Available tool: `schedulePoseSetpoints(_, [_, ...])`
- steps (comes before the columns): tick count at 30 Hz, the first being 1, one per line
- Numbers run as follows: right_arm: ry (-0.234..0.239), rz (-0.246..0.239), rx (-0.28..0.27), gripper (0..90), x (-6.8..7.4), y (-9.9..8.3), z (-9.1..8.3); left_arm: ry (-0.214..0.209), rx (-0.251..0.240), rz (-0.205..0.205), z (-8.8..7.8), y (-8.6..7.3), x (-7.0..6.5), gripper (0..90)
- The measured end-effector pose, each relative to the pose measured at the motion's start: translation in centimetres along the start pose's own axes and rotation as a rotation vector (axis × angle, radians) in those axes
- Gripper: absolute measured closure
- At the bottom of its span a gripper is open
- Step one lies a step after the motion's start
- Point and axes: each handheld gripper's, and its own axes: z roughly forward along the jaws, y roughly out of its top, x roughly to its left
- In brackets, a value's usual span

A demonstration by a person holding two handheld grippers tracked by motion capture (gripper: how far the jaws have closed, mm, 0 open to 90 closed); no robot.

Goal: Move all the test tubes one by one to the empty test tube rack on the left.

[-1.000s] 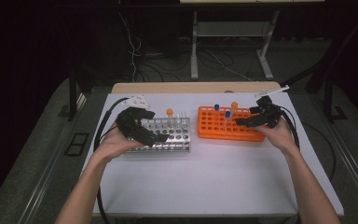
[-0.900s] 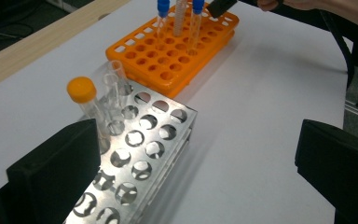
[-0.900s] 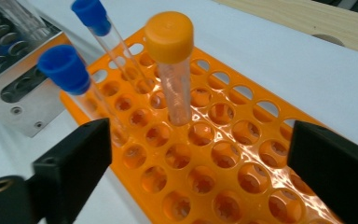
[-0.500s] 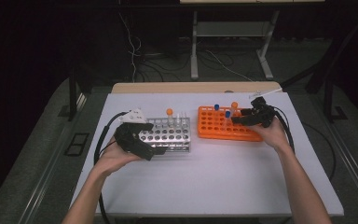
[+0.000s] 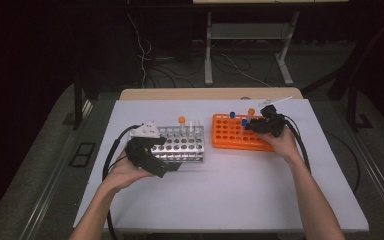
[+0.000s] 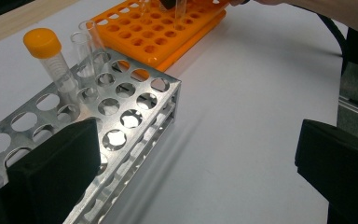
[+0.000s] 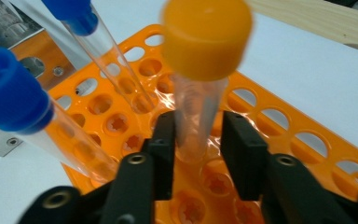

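An orange-capped clear tube (image 7: pixel 207 37) stands in the orange rack (image 7: pixel 279 135) among blue-capped tubes (image 7: pixel 9 93). My right gripper (image 7: pixel 196 135) has just been closing, and its pads now press on this tube's lower part. From above, the right gripper (image 5: pixel 252 126) sits at the orange rack's (image 5: pixel 230 137) far right, below the orange cap (image 5: pixel 251 112). My left gripper (image 6: pixel 196 149) is open, with one jaw over the near corner of the metal rack (image 6: pixel 135 100). In the high view the left gripper (image 5: pixel 167 167) lies at the metal rack's (image 5: pixel 185 145) near left end.
The metal rack holds another orange-capped tube (image 6: pixel 46 51) and two uncapped clear tubes (image 6: pixel 86 51) at its far side. The racks stand side by side on the white table (image 5: pixel 230 195). A cable (image 5: pixel 110 160) loops from the left gripper at the table's left.
The right gripper moved left and down to the orange rack and closed around the orange-capped tube. The left gripper came down and nearer to me, beside the metal rack.
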Motion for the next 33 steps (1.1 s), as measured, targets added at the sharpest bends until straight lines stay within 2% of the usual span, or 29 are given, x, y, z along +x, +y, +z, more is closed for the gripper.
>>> schedulePoseSetpoints(1, [0.010,0.000,-0.002,72.8,0.1,0.0,0.0,0.001,0.000,0.002,0.0,0.0,0.0,0.0])
schedulePoseSetpoints(8, [-0.033,-0.037,-0.006,73.6,0.8,0.8,-0.6,0.002,-0.002,0.002,-0.1,0.1,0.0,0.0])
schedulePoseSetpoints(17, [-0.078,-0.074,-0.025,73.7,1.6,2.4,-4.0,0.003,0.000,0.004,0.1,0.2,0.1,0.0])
schedulePoseSetpoints(21, [-0.070,-0.062,-0.040,73.7,1.6,2.5,-5.8,0.000,0.002,0.008,0.2,0.4,0.1,0.0])
schedulePoseSetpoints(26, [-0.028,-0.059,-0.024,73.7,2.5,2.4,-7.9,-0.007,0.001,0.012,0.2,0.7,0.2,0.0])
schedulePoseSetpoints(33, [0.019,-0.124,-0.019,73.6,5.2,2.2,-10.8,-0.008,0.006,0.017,0.5,1.0,0.1,0.0])
